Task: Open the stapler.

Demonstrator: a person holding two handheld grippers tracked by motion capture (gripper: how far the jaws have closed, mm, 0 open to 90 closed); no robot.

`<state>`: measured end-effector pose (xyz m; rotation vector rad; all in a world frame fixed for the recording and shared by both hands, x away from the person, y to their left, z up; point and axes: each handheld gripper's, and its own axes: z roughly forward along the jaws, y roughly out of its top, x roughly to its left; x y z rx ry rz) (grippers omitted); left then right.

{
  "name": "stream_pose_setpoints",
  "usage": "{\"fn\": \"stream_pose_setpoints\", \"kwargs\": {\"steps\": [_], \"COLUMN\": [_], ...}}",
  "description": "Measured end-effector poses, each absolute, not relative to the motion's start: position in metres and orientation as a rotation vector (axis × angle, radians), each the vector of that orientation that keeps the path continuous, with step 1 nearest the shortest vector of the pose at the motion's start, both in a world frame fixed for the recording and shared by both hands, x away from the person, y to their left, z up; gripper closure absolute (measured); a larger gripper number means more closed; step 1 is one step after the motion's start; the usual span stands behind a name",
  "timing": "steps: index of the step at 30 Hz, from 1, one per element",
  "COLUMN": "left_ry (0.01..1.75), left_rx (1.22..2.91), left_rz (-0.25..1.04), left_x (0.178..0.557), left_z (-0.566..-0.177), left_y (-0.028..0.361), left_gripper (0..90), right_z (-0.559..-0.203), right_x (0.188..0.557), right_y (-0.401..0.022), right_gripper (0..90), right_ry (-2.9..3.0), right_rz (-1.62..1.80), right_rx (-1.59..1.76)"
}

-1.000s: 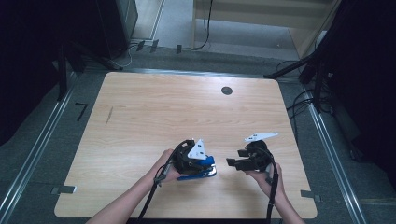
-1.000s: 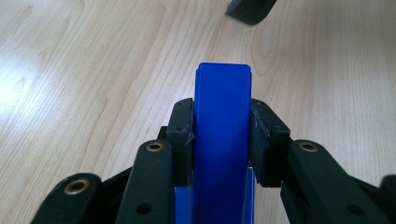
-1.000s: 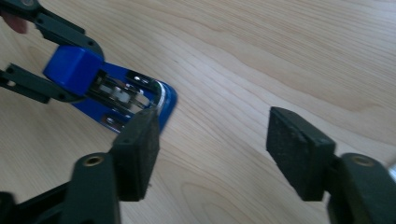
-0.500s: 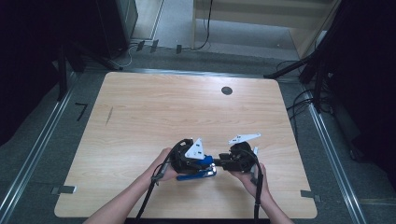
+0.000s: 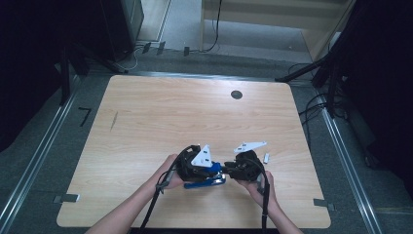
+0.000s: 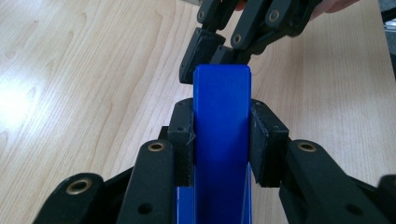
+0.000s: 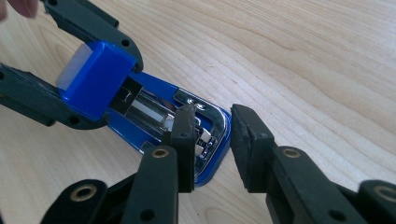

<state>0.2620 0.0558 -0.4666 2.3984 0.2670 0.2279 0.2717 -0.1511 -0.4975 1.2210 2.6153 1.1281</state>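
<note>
Down near the front edge of the bench (image 5: 146,126), in the high view, the two hands meet around a blue stapler (image 5: 207,182). The left claw (image 5: 215,168) and the right claw (image 5: 228,169) point at each other, almost touching, with the stapler lying under them on the wood. A small white piece (image 5: 266,157) lies on the bench just beside the right hand (image 5: 260,184), and a dark round hole (image 5: 236,94) sits well apart toward the far side.

From the left claw view, the left claw (image 6: 222,135) is pinching the stapler's blue top arm (image 6: 222,140), both pads pressed flat against its sides. The right claw (image 6: 219,51) hangs just beyond the arm's end.

From the right claw view, the stapler (image 7: 140,112) lies open, its top arm lifted clear of the shiny metal base (image 7: 205,116). The right claw (image 7: 212,140) has just been closing; its jaws straddle the front rim of the base, one pad inside over the metal, the other outside. A gap remains at the outer pad, so nothing is gripped.
</note>
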Motion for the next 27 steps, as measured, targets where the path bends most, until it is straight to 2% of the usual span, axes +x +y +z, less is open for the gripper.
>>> {"fn": "stream_pose_setpoints", "kwargs": {"steps": [27], "left_ry": [0.289], "left_rx": [2.398], "left_rz": [0.265], "left_x": [0.250], "left_z": [-0.450], "left_y": [0.073], "left_gripper": [66.9], "right_z": [-0.502], "right_x": [0.266], "right_y": [-0.144], "right_gripper": [77.7], "right_ry": [2.605], "right_rz": [1.041], "right_rx": [1.130]}}
